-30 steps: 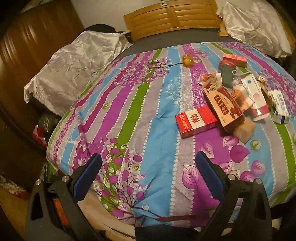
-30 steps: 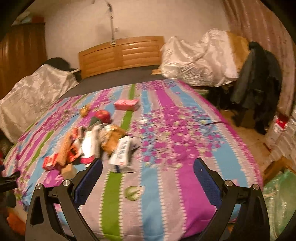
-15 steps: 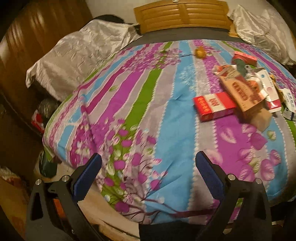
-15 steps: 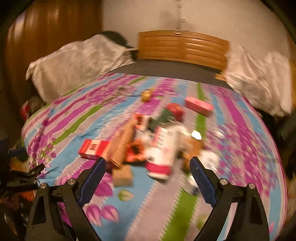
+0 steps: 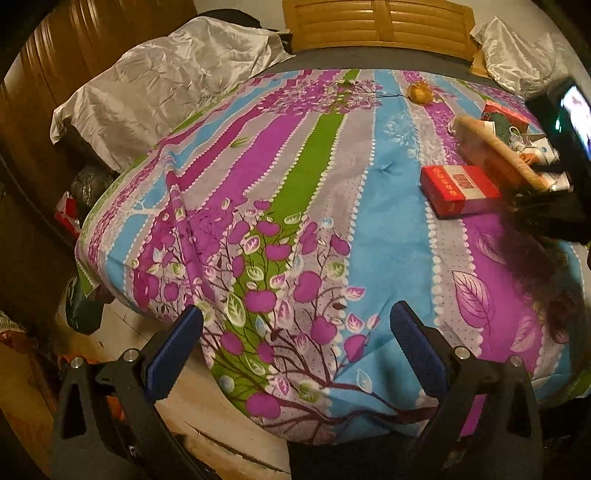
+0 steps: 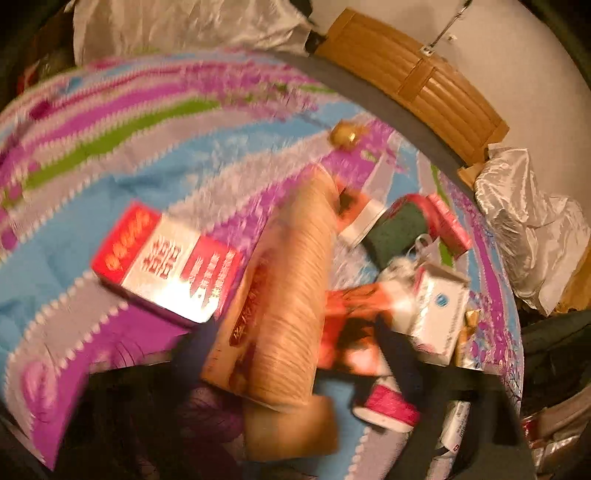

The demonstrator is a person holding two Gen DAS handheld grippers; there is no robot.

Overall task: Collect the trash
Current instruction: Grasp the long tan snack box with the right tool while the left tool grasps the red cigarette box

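A pile of trash lies on the striped floral bedspread [image 5: 295, 184]: a red and white box [image 5: 458, 188], a long tan box [image 5: 495, 151], and cartons and packets behind. My left gripper [image 5: 295, 343] is open and empty above the bed's near corner. The right gripper's body [image 5: 554, 166] shows at the right edge of that view, over the pile. In the blurred right wrist view the red and white box [image 6: 166, 262] and the tan box [image 6: 284, 306] fill the middle, and the right gripper's dark fingers [image 6: 402, 354] straddle the tan box's near end. Their spacing is unclear.
A small golden object [image 5: 419, 92] lies further up the bed. A wooden headboard [image 5: 376, 22] stands at the back, with silver-covered bundles [image 5: 166, 74] to both sides. A wooden wardrobe [image 5: 37, 92] is on the left. Bags sit on the floor [image 5: 74, 206] beside the bed.
The right gripper has swung left and dropped close onto the trash pile, and now appears in the left wrist view. The left gripper has drifted left, staying open.
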